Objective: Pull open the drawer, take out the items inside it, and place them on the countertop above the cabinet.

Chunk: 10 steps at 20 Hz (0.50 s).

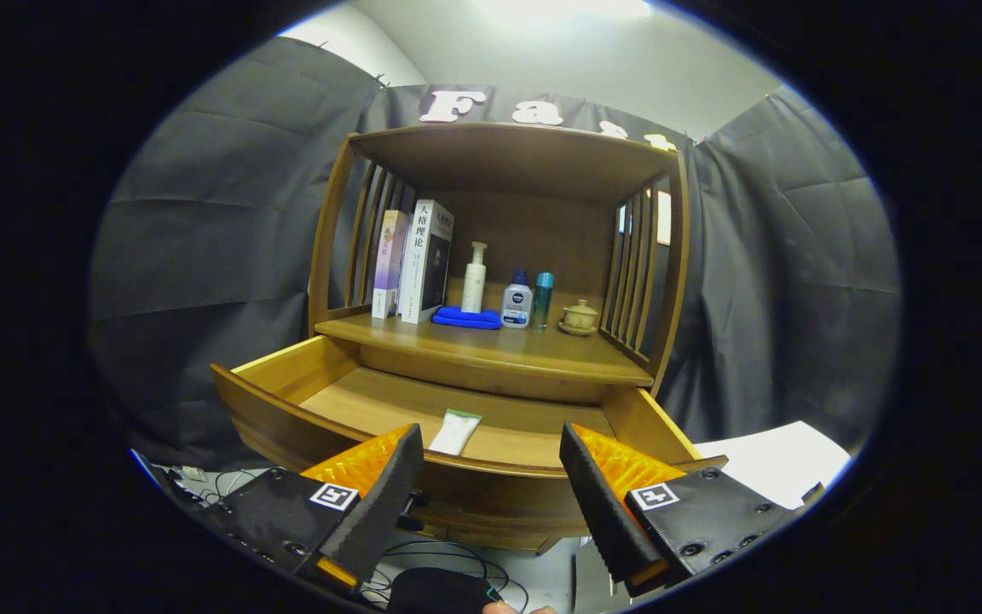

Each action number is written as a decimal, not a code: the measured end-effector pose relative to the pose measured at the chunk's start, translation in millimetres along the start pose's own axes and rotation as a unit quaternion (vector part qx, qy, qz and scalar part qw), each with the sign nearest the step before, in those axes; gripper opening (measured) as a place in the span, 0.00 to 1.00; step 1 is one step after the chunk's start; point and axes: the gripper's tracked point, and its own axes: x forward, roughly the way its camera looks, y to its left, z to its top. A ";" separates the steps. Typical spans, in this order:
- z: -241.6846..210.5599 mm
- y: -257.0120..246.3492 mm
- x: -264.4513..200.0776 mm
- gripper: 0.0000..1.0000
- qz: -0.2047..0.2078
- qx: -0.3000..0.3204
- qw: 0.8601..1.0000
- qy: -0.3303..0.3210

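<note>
The curved-front wooden drawer (303, 408) stands pulled out from the slatted cabinet (504, 256). A flat, pale tube (455, 431) lies on its smooth floor, near the front. On the countertop (542, 354) sit books, bottles, a folded blue cloth and a small lidded cup. The gripper (491, 443) hangs just before the drawer front, ridged fingers wide apart, holding nothing.

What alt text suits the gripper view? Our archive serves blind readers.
An open hand-held gripper hovers before a pulled-out wooden drawer holding a white tube. On the countertop above stand books, bottles, a blue cloth and a lidded cup.
</note>
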 end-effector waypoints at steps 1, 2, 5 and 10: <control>-1.3 0.1 2.7 1.00 -0.002 -0.017 1.000 0.008; -3.3 0.5 3.8 0.99 -0.001 -0.031 0.999 0.013; 6.5 3.8 9.4 0.98 0.000 -0.053 0.999 0.004; 24.6 5.4 22.2 0.98 0.001 -0.066 0.998 -0.003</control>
